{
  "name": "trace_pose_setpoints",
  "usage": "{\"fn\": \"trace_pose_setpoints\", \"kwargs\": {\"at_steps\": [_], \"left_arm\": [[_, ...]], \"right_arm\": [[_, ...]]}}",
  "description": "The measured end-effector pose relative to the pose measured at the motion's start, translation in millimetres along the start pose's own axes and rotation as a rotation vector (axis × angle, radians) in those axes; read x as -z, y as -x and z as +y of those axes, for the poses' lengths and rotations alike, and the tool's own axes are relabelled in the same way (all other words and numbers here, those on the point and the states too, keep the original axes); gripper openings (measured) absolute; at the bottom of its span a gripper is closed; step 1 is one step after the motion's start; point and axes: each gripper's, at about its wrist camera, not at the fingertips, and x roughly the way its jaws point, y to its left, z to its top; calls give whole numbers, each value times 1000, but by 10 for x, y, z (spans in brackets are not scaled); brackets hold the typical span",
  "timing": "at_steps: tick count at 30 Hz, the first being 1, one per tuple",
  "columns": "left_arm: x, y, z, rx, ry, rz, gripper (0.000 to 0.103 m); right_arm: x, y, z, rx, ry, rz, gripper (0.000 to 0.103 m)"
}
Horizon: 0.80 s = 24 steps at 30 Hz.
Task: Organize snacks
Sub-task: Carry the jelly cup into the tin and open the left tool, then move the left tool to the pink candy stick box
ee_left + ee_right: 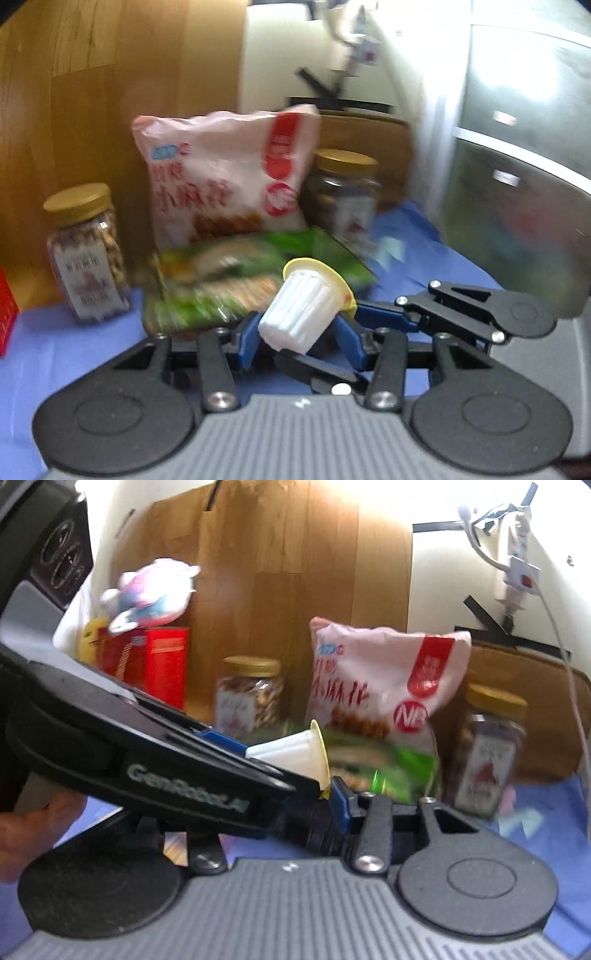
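In the left wrist view, the left gripper (301, 338) clenches a white ribbed cup (301, 314) with a yellow rim, its blue fingers (249, 341) pressing the cup's sides. The cup tilts, base toward the camera, above the blue table (74, 350). The right gripper (384, 317) reaches in from the right with its tip just beside the cup; whether it is released or clenched cannot be told. Just beyond lies a flat green packet (221, 284), and behind it a pink-white bag (225, 177) stands upright. A nut jar (86, 254) stands to the left and a darker jar (343, 192) to the right.

In the right wrist view, the left gripper (291, 771) crosses from the left, carrying the cup (291, 753) just in front of the green packet (384, 771). The right gripper's own fingers (340, 805) are mostly hidden behind it. The bag (380, 679) stands between the two jars (251, 694) (487, 738). Far left, red boxes (162, 661) carry a plush toy (151, 590).
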Motion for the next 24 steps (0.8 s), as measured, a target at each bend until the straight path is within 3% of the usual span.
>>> {"fn": "trace_pose_setpoints", "kwargs": {"at_steps": [6, 9, 11, 13, 16, 19, 21, 24], "left_arm": [[-196, -572, 277, 16, 63, 65, 45], [-148, -680, 217, -8, 48, 71, 46], [-115, -679, 197, -16, 39, 66, 50], [-96, -581, 212, -1, 49, 50, 63], [-25, -135, 342, 21, 59, -38, 62], [199, 374, 730, 13, 152, -111, 61], [401, 545, 1032, -32, 243, -82, 60], [749, 626, 1405, -98, 369, -6, 60]], "right_arm": [[-78, -528, -238, 37, -97, 42, 53], [-21, -543, -231, 87, -78, 19, 64], [19, -498, -209, 133, -57, -2, 68], [34, -398, -223, 132, -70, -14, 71], [60, -140, -172, 122, -95, -57, 72], [147, 108, -66, 19, -135, -70, 72], [177, 23, -4, -111, -162, -1, 71], [227, -208, 132, -197, -169, 109, 69]]}}
